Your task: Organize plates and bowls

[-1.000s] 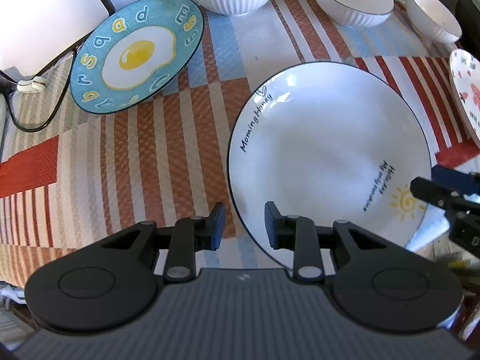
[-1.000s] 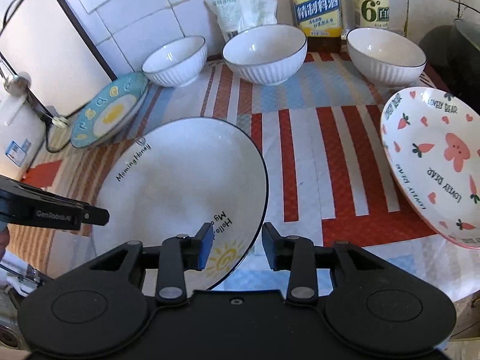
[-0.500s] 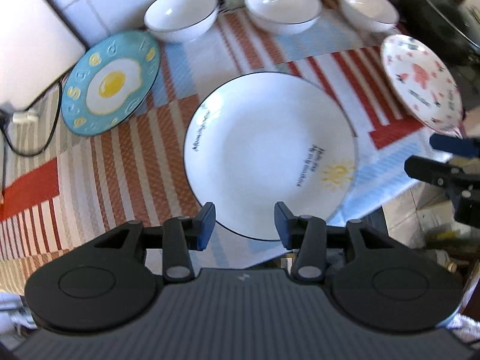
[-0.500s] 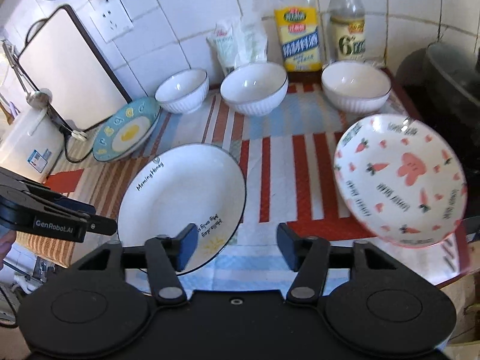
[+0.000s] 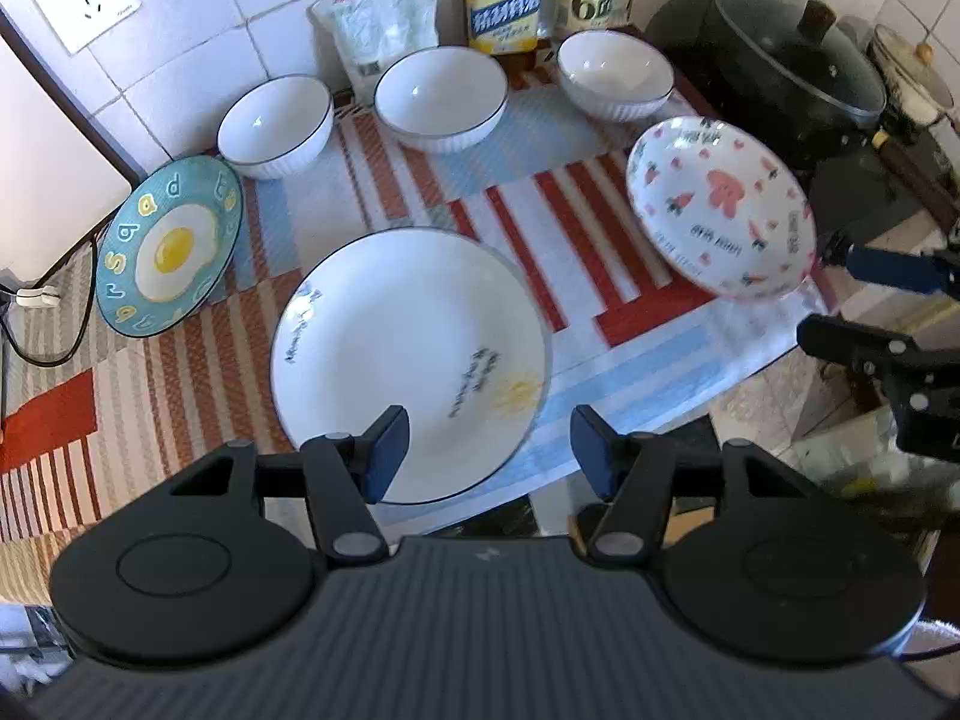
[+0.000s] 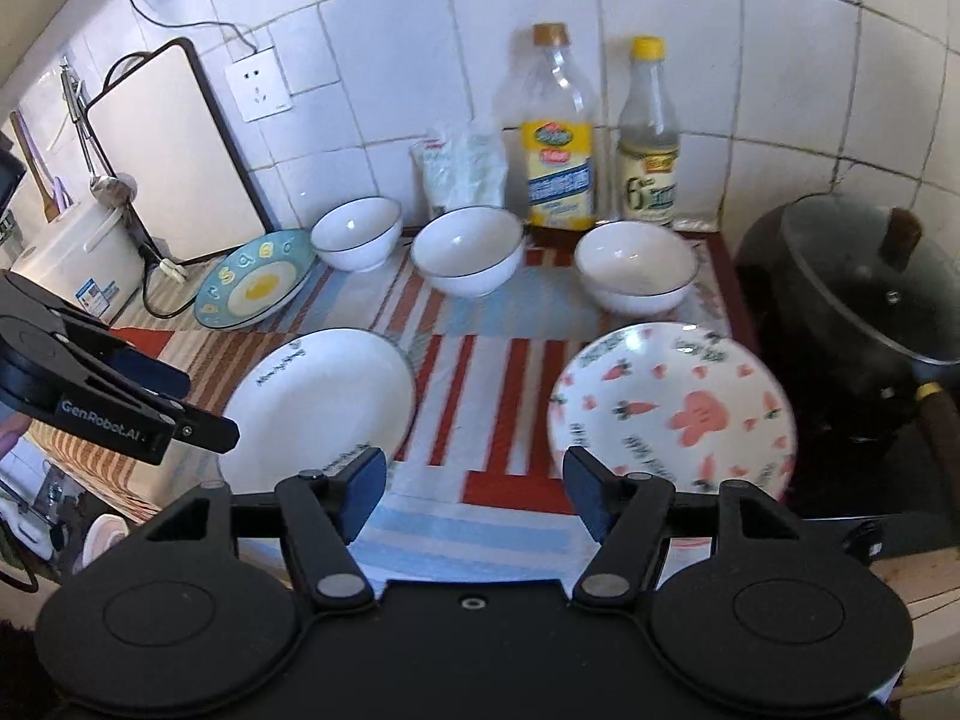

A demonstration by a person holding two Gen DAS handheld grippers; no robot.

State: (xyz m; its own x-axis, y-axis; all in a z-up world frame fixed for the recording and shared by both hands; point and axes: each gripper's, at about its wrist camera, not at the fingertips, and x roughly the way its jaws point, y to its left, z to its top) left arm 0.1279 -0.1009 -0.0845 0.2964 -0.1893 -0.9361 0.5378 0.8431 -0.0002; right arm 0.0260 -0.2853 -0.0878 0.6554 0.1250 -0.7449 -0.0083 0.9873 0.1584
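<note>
A large white plate (image 5: 408,360) (image 6: 318,396) lies at the front of the striped mat. A pink carrot-patterned plate (image 5: 720,210) (image 6: 672,408) lies to its right, a blue egg plate (image 5: 168,246) (image 6: 258,285) to its back left. Three white bowls stand along the back: left (image 5: 276,123) (image 6: 357,231), middle (image 5: 441,96) (image 6: 468,249), right (image 5: 615,72) (image 6: 636,264). My left gripper (image 5: 489,450) is open and empty above the white plate's near edge. My right gripper (image 6: 474,486) is open and empty, pulled back from the mat's front.
Two bottles (image 6: 558,132) (image 6: 648,138) and a plastic bag (image 6: 462,171) stand at the tiled wall behind the bowls. A black lidded pot (image 6: 864,288) sits at the right. A white board (image 6: 174,156) and a rice cooker (image 6: 78,264) stand at the left.
Both grippers have pulled back and up from the white plate and opened wider. More of the counter, the wall and the pink plate is now in view.
</note>
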